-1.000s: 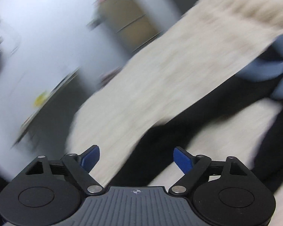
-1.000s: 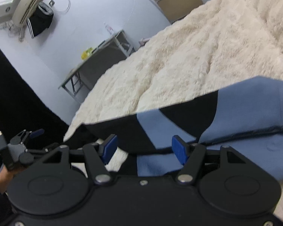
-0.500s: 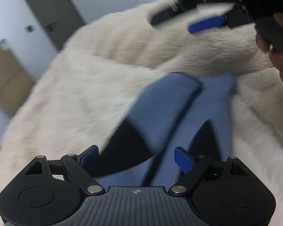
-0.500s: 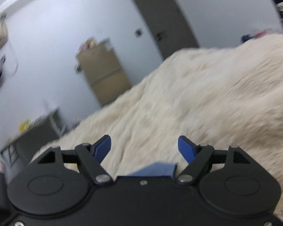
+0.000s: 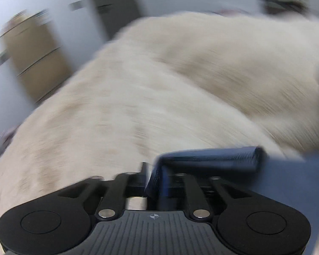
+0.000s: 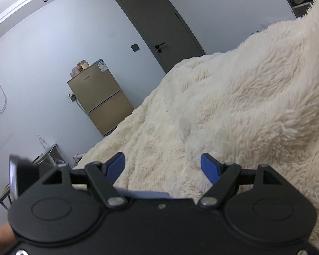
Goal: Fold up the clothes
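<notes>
A blue and black garment [image 5: 287,180] lies on the cream fluffy blanket [image 5: 159,95], at the lower right of the blurred left wrist view. A bunched fold of it stands between the fingers of my left gripper [image 5: 161,170]. These jaws are closing and stand narrow on the fold, which hides the pads. My right gripper [image 6: 163,165] is open over the blanket [image 6: 244,106] with nothing between its blue pads [image 6: 117,165]. Only a thin strip of the garment [image 6: 146,194] shows just under its body.
A tan fridge [image 6: 100,97] and a grey door [image 6: 159,25] stand against the far wall, and a small table [image 6: 46,155] sits left of the bed. A blurred black tool [image 6: 21,174] and the person's hand [image 6: 2,235] show at lower left.
My left gripper swept across the bed to the garment and its jaws narrowed around a fold. My right gripper let the garment edge go, opened wider and tilted up toward the room.
</notes>
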